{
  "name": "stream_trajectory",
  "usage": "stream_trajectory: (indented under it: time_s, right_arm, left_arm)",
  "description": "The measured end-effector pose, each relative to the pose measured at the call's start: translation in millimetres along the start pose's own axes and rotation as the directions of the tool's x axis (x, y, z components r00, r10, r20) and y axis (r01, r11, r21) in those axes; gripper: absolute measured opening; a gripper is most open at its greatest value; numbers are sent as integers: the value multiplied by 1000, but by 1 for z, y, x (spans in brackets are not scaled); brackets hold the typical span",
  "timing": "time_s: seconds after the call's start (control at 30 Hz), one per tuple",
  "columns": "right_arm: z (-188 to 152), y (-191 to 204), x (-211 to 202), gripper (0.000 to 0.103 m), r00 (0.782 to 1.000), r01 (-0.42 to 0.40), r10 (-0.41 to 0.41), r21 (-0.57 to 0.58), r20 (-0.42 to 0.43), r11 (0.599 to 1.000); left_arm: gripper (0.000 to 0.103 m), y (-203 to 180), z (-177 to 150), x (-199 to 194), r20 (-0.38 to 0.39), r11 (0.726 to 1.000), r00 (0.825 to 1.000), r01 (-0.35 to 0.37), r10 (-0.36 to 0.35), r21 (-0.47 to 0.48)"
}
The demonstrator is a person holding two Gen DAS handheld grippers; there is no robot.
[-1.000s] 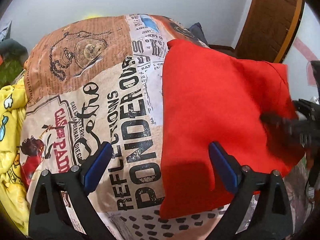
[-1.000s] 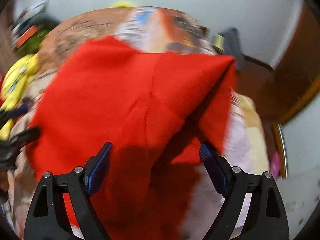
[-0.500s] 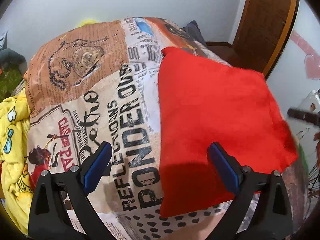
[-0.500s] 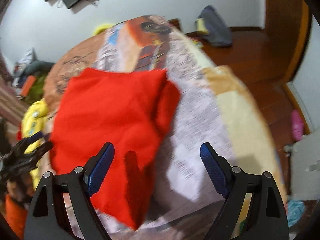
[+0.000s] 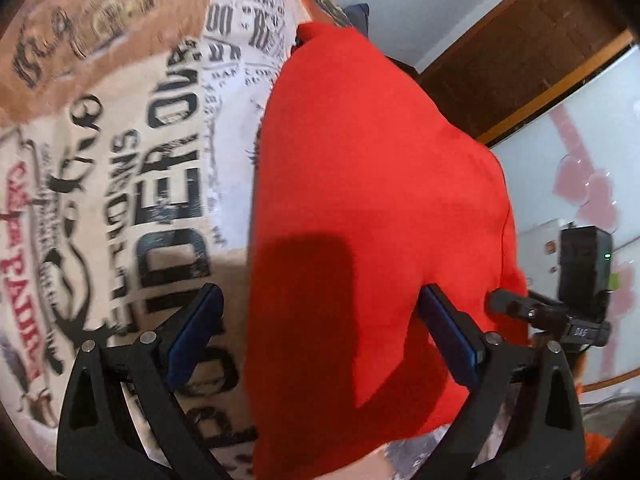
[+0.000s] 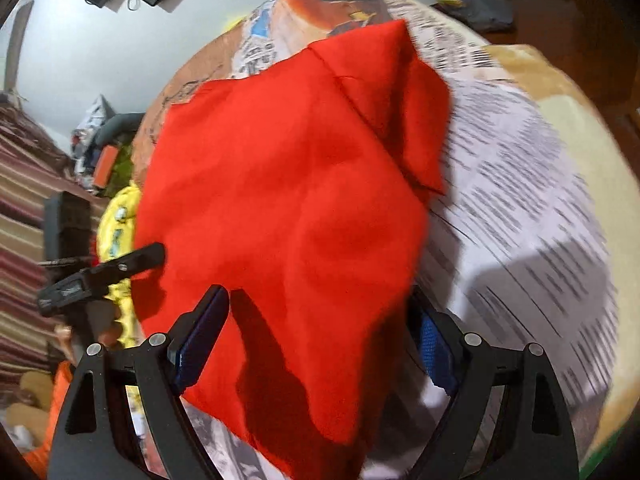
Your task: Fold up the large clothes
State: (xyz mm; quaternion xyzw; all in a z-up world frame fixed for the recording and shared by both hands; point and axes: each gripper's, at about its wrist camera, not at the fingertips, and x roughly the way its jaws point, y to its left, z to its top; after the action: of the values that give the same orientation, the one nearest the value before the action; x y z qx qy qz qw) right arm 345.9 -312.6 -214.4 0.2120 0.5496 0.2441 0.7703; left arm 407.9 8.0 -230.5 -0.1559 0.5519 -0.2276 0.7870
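Both grippers, left gripper (image 5: 320, 334), right gripper (image 6: 320, 338), gaping over red garment (image 6: 288, 184)

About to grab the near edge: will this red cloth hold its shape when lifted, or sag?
The red cloth probably sags: it lies in soft ripples with a loose folded flap. Likely light. Pushed, it may bunch on the printed bedcover rather than slide.
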Motion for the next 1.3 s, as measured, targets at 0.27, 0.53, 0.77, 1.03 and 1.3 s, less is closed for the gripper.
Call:
stream_trajectory:
  time_s: [0.27, 0.53, 0.77, 1.03, 1.3]
  right_arm:
    - [21, 2, 24, 81, 994, -110, 110, 8, -20, 994]
    - [13, 2, 12, 37, 991, -134, 133, -14, -14, 991]
    - [4, 48, -9, 27, 989, -146, 149, -117, 11, 982]
    - [17, 125, -21, 27, 979, -180, 198, -242, 50, 953]
    - [50, 216, 16, 27, 976, -184, 215, -365, 45, 913]
  left_arm:
    - [89, -13, 21, 23, -25, 997, 997, 76, -76, 8]
    - [44, -27, 19, 10, 22, 997, 999, 39, -40, 64]
    - [34, -48, 4, -49, 142, 987, 989, -72, 51, 142]
    - [34, -34, -6, -135, 310, 982, 945, -149, 106, 118]
    - [34, 26, 11, -199, 438, 983, 885, -183, 159, 12]
